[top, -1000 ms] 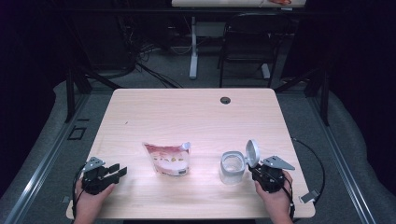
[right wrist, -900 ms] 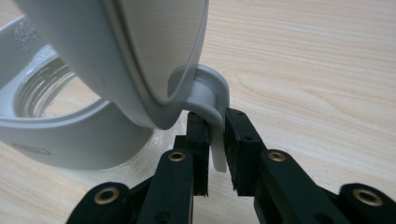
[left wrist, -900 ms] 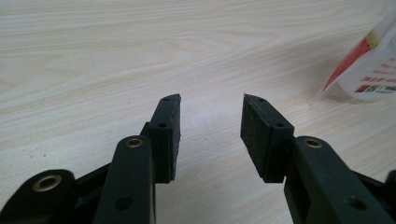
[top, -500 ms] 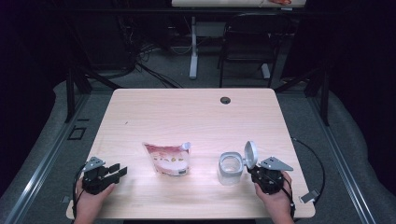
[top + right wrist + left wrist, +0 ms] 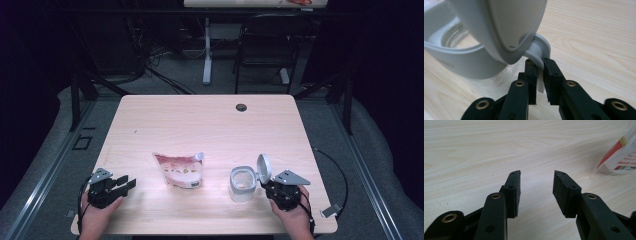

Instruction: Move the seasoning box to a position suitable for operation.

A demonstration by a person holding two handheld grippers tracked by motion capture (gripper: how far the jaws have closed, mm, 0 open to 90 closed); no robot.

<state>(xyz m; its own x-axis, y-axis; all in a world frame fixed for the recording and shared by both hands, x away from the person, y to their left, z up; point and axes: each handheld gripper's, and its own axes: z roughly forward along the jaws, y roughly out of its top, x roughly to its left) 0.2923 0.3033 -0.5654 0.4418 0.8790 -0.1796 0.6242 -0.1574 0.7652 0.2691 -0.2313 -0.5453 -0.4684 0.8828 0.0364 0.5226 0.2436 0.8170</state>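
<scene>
Jar [image 5: 243, 183] stands near the table's [image 5: 200, 120] front edge, right of centre, its flip lid [image 5: 263, 168] swung up and open on the right side. Taking the jar as the landmark and going left to right: far to its left, by the front left corner, the left gripper [image 5: 127, 183] rests low on the wood with its jaws spread wide and nothing between them; in the left gripper view [image 5: 537, 187] only bare board lies between the two flat black pads [image 5: 562, 192]. Between that gripper and the jar lies a pouch [image 5: 180, 170], flat on the table, just left of the jar and not touching it; its corner shows at the upper right of the left gripper view [image 5: 621, 157]. Right against the jar, the right gripper [image 5: 267, 186] is clamped on a small white tab [image 5: 540, 82] under the lid's hinge [image 5: 537, 48], with the jaws nearly closed on the thin plastic [image 5: 539, 80].

Behind the jar the table is open all the way to the back edge, apart from a small round grommet [image 5: 241, 107]. Little room remains in front of the jar before the edge, and the right edge is not far beyond the right hand [image 5: 292, 215].

The jar is a short round tub with a clear body and a pale grey rim [image 5: 456, 53]; the lid is smooth and domed. The pouch is glossy, red and white with print. The tabletop is light wood grain, matte. The pads are rough black rubber on black plastic arms with brass-coloured rivets.
</scene>
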